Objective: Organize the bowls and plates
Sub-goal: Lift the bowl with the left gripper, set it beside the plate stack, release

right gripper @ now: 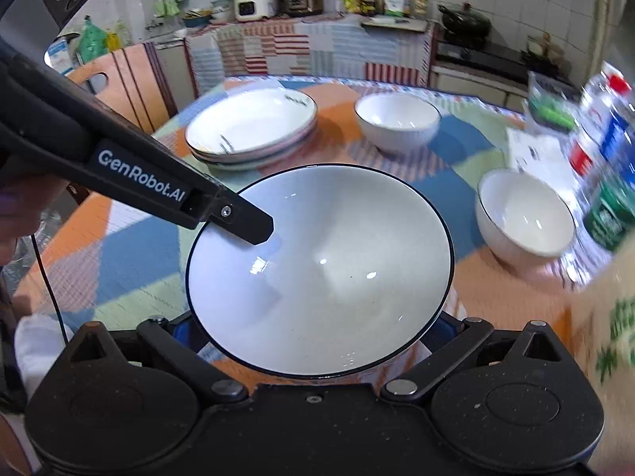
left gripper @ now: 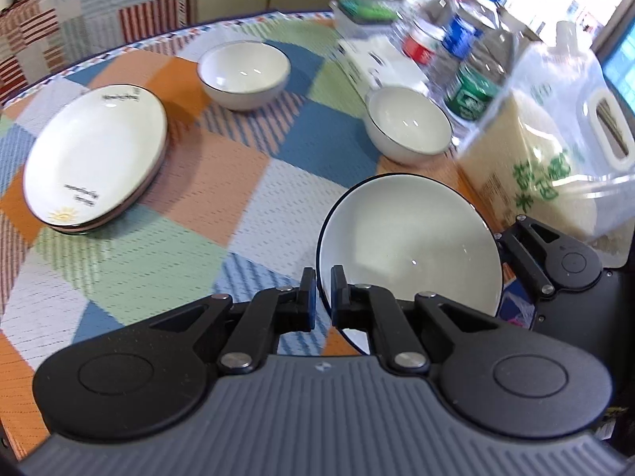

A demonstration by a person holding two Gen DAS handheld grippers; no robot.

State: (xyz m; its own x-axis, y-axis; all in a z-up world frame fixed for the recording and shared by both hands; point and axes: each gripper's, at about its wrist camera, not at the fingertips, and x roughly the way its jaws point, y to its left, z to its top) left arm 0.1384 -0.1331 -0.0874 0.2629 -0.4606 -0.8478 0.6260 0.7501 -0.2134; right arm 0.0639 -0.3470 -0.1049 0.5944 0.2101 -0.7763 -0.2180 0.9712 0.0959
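A white bowl (left gripper: 408, 238) with a dark rim hangs tilted above the checked tablecloth. My left gripper (left gripper: 323, 277) is shut on its near rim, one finger inside and one outside. In the right wrist view the same bowl (right gripper: 337, 269) fills the middle, and the left gripper (right gripper: 242, 220) bites its left rim. My right gripper (right gripper: 313, 321) straddles the bowl from below with its jaws wide. Its blue pads (right gripper: 180, 329) lie against the outer wall, and its fingertips are hidden. A stack of plates (left gripper: 95, 150) and two more white bowls (left gripper: 244, 71) (left gripper: 408, 123) sit on the table.
Several water bottles (left gripper: 456, 39), a clear bag of rice (left gripper: 547, 150) and a white box (left gripper: 381, 63) crowd the table's right side. A wooden chair (right gripper: 119, 75) stands at the far left edge. A kitchen counter runs behind the table.
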